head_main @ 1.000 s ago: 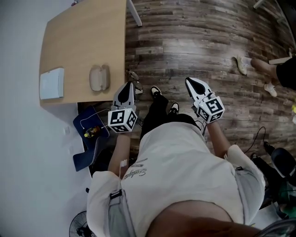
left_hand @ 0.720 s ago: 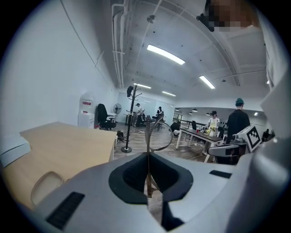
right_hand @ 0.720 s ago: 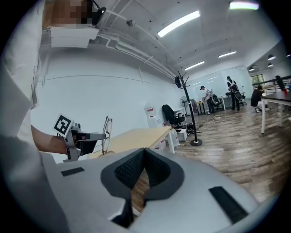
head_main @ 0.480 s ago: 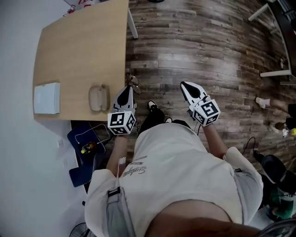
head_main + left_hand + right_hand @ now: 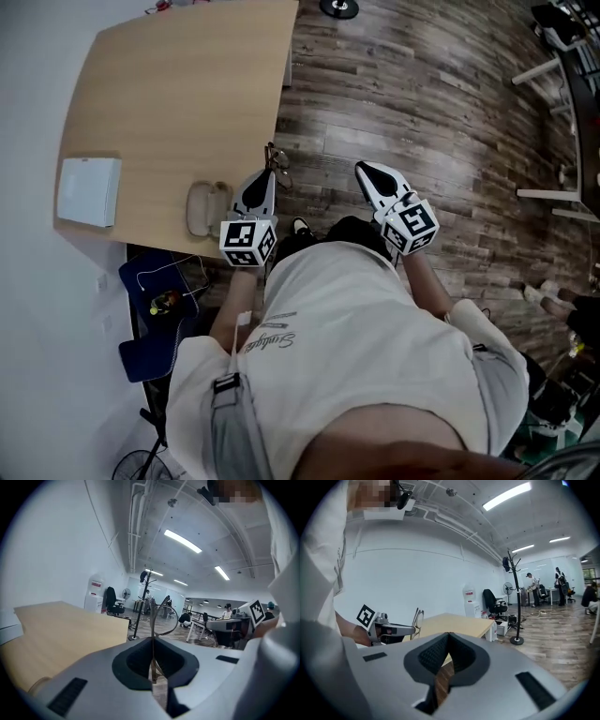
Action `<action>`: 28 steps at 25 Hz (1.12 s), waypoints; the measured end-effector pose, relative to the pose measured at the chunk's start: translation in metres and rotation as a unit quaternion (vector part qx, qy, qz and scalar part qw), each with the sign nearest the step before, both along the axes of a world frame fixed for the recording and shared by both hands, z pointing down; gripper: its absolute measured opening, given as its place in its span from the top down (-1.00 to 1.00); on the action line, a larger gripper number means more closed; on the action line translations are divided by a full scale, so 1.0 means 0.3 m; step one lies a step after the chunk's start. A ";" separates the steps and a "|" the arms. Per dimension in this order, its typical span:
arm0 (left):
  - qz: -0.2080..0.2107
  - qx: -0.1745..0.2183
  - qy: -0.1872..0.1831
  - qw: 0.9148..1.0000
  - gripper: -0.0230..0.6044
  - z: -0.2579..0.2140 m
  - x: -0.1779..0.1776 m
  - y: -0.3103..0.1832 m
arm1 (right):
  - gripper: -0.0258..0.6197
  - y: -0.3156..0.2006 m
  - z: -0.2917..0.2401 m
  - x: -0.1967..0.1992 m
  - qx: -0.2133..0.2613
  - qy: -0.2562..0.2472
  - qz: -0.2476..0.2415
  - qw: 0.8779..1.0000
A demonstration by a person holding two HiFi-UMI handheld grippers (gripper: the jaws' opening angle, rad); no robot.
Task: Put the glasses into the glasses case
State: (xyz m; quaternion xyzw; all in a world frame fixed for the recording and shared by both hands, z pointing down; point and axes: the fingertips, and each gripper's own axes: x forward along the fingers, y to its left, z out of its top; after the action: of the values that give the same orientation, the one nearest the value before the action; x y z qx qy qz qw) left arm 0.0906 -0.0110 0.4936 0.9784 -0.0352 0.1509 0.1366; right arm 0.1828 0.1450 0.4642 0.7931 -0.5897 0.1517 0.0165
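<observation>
Left gripper (image 5: 266, 176), clamping thin-framed glasses (image 5: 277, 164), has edged past the beige oval case (image 5: 204, 208) on the light wooden table (image 5: 178, 94); right gripper (image 5: 364, 170) closed, empty.

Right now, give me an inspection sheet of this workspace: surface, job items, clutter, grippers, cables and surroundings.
Surface: light wooden table.
Job's things: glasses held in the left gripper just off the table's edge; tan glasses case lying near the table's near edge.
Clutter: flat white box on the table's left side.
Grippers: left gripper shut on the glasses; right gripper shut and empty, over the floor.
Cables: thin white cable at the blue bag under the table.
Surroundings: wood-plank floor; floor fan; open office beyond.
</observation>
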 end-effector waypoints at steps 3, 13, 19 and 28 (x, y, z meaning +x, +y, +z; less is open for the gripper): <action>-0.017 0.004 -0.007 1.000 0.87 0.009 0.010 -0.040 | 0.94 -0.058 0.025 0.023 -0.015 -0.003 -0.031 0.999; -0.163 0.018 -0.046 0.985 0.87 0.029 0.100 -0.242 | 0.94 -0.393 0.126 0.211 -0.016 -0.023 -0.190 0.981; -0.261 0.036 -0.084 0.961 0.87 0.037 0.060 -0.343 | 0.94 -0.615 0.150 0.288 -0.018 0.016 -0.317 0.948; -0.439 0.004 -0.101 0.893 0.87 0.023 -0.146 -0.385 | 0.94 -0.851 0.196 0.176 -0.015 -0.008 -0.466 0.885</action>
State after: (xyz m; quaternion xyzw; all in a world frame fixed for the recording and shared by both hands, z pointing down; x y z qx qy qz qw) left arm 0.0469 -0.1266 0.5005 0.8430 -0.4758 0.1736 0.1808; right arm 0.2355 -0.1104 0.5228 0.4258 -0.8888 0.1421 0.0924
